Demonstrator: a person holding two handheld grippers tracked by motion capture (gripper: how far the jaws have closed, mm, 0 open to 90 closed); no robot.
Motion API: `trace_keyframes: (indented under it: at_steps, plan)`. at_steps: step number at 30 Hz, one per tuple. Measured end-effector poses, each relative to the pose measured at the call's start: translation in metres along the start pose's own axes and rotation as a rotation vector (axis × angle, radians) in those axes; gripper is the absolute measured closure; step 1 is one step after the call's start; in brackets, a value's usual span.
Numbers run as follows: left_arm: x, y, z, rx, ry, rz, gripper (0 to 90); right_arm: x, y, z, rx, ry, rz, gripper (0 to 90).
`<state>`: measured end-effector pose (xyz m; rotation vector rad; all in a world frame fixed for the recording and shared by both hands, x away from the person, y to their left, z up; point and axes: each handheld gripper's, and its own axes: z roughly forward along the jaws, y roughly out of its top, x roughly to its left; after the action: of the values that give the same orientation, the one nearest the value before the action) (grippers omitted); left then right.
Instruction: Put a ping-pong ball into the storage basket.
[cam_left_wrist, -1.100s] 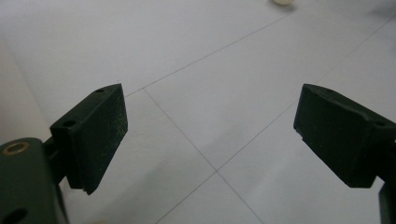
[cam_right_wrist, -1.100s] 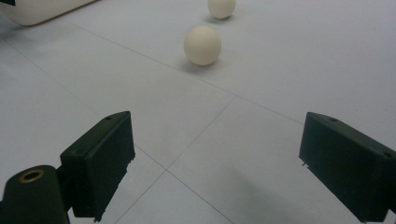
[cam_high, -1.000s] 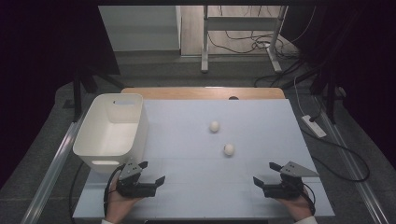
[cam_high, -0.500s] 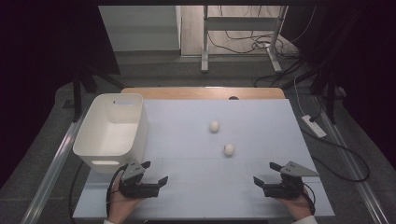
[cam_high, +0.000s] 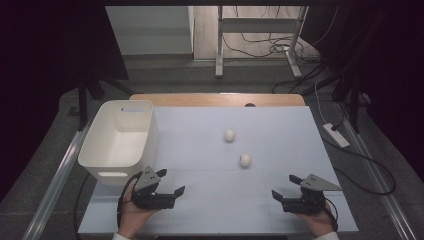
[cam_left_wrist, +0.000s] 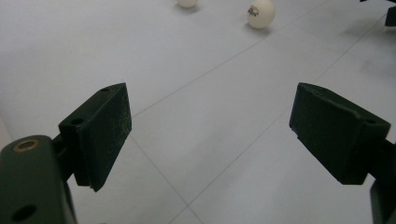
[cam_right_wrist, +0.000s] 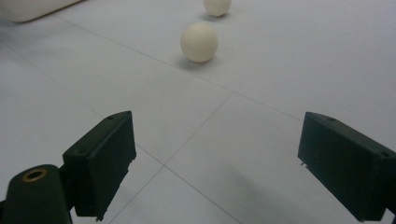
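Two white balls lie mid-table: the far ball (cam_high: 229, 135) and the near ball (cam_high: 245, 160). A white plastic basket (cam_high: 120, 145) stands at the left. My left gripper (cam_high: 171, 181) hovers low at the front left, just in front of the basket, angled toward the balls. Its jaws have just been closing a little, stay wide apart and hold nothing. In the left gripper view the left gripper (cam_left_wrist: 212, 126) faces both balls (cam_left_wrist: 260, 12) far ahead. My right gripper (cam_high: 283, 185) sits at the front right, open and empty. In the right gripper view the right gripper (cam_right_wrist: 215, 154) faces the near ball (cam_right_wrist: 199, 42).
A pale sheet (cam_high: 280, 130) covers the table, with a wooden strip (cam_high: 215, 99) along the back edge. A power strip (cam_high: 336, 135) and cables lie on the floor at the right. A metal rail (cam_high: 55, 175) runs along the table's left side.
The left gripper has lifted slightly and shifted a little to the right. The right gripper and both balls have stayed put.
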<state>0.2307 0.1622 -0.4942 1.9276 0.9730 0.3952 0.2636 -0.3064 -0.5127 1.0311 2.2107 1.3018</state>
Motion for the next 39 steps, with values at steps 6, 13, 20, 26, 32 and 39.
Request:
trace_keyframes:
  at_steps: [6,13,20,26,32,39]
  plan:
    - [-0.003,0.010,0.005,0.009,-0.007,0.015,12.2,0.002,0.000,-0.001,-0.010,0.000,-0.004,11.7]
    - [-0.007,0.017,0.011,0.024,-0.009,0.016,11.8,0.002,0.000,0.001,-0.001,0.006,-0.002,11.6]
    - [-0.009,0.023,0.013,0.007,-0.036,0.010,11.3,0.002,0.001,0.002,0.003,0.012,-0.005,11.6]
    - [-0.011,0.027,0.016,0.007,-0.038,0.017,11.4,0.002,0.001,0.003,0.004,0.016,-0.003,11.6]
    - [-0.015,0.029,0.026,0.030,-0.037,0.042,11.4,0.001,0.000,0.002,0.007,0.014,-0.004,11.5]
    - [-0.018,0.032,0.032,0.046,-0.046,0.056,11.4,0.001,0.000,0.003,0.011,0.015,-0.008,11.5]
